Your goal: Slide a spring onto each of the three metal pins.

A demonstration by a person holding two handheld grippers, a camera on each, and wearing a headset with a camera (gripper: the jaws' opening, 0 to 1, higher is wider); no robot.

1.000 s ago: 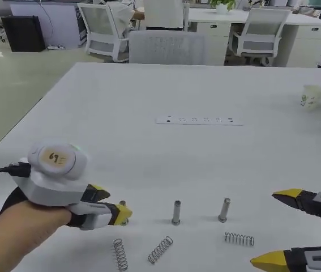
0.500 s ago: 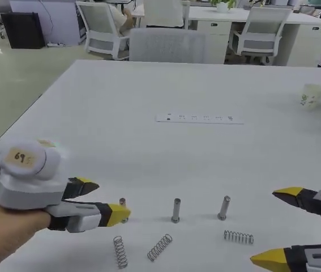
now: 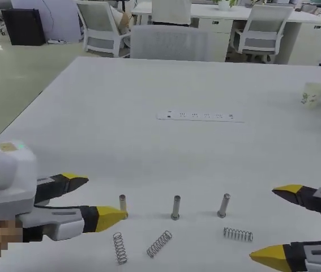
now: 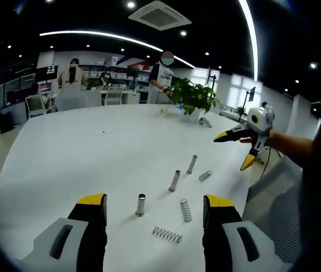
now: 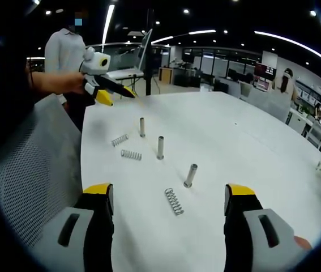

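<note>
Three short metal pins stand upright in a row on the white table: left pin (image 3: pixel 122 203), middle pin (image 3: pixel 175 207), right pin (image 3: pixel 223 205). All are bare. Three springs lie flat in front of them: one (image 3: pixel 119 248) near the left pin, one (image 3: pixel 159 243) below the middle pin, one (image 3: pixel 238 233) under the right pin. My left gripper (image 3: pixel 101 197) is open just left of the left pin (image 4: pixel 141 204), holding nothing. My right gripper (image 3: pixel 265 224) is open at the right edge, beside the right spring (image 5: pixel 173 201) and right pin (image 5: pixel 190 175).
A white power strip (image 3: pixel 200 117) lies mid-table beyond the pins. A paper cup (image 3: pixel 312 94) stands far right. Office chairs (image 3: pixel 171 45) line the far edge. A potted plant (image 4: pixel 191 96) sits at the table's end.
My left gripper has drawn back to the left and lower, away from the left pin, with its jaws apart. The right gripper, pins and springs have stayed in place.
</note>
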